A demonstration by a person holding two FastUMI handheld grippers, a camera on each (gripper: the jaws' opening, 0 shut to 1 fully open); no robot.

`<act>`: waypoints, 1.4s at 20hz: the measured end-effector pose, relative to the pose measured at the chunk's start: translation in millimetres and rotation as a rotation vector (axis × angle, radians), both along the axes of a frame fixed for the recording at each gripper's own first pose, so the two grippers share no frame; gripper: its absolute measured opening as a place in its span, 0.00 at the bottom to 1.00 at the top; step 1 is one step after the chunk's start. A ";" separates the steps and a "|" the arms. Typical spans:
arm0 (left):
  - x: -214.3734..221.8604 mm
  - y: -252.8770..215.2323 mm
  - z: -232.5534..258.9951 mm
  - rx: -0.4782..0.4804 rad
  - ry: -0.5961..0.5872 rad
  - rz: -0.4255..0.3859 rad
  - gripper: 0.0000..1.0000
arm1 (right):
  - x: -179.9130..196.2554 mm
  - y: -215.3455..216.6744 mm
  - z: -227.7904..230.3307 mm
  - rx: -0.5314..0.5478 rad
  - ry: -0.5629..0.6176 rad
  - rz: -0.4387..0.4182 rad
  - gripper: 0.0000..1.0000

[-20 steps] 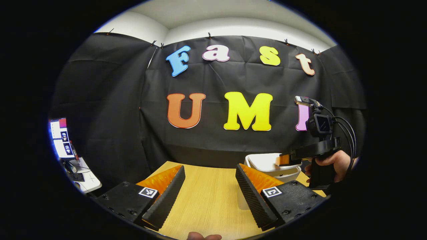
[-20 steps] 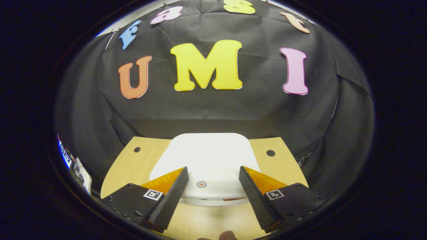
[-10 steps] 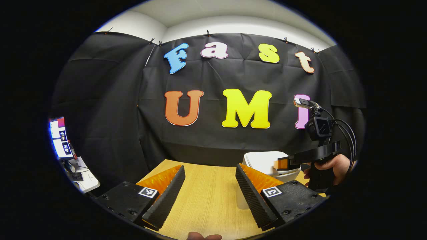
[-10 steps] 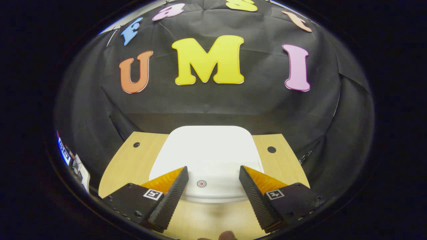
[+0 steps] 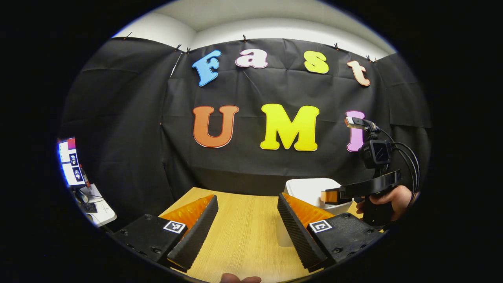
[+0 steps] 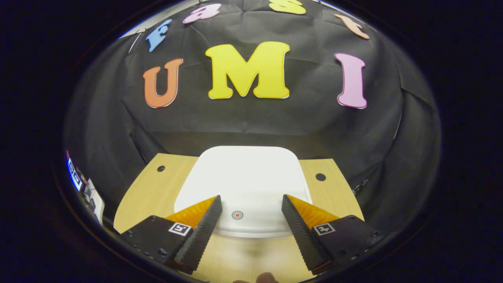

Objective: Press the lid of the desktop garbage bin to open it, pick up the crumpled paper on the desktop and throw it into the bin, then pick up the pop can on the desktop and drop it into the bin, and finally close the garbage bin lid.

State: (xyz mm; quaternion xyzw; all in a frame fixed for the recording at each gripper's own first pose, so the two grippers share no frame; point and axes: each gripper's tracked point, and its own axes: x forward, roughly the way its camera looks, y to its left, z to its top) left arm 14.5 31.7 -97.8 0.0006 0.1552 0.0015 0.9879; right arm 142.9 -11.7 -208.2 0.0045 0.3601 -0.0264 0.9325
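Over wooden desk (image 6: pixel 149 188), both hand-held grippers spread empty, right (image 6: pixel 251 214) above bin lid (image 6: pixel 243 177).

In the left gripper view, the garbage bin (image 5: pixel 310 188) is partly hidden: the left gripper's (image 5: pixel 247 214) right finger covers its lower left, and the right gripper (image 5: pixel 328 195) crosses its front. The hand (image 5: pixel 387 196) beside the bin is cut off at the wrist. In the right gripper view, the bin's body lies hidden beneath its lid (image 6: pixel 243 181); the desk (image 6: pixel 243 255) just before the bin is blurred.
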 end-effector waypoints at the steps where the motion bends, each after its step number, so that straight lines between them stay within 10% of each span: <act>1: 0.4 -0.9 0.3 0.000 -0.001 -0.001 0.98 | 0.2 -0.2 0.0 0.000 -0.002 0.001 0.96; 21: 11.5 -35.0 12.1 -0.030 -0.048 -0.073 0.98 | -6.4 0.9 -4.5 0.018 -0.258 0.022 0.96; 28: 39.6 -42.7 39.4 -0.024 -0.118 -0.092 0.98 | -26.5 -40.0 74.9 -0.028 -0.446 0.005 0.94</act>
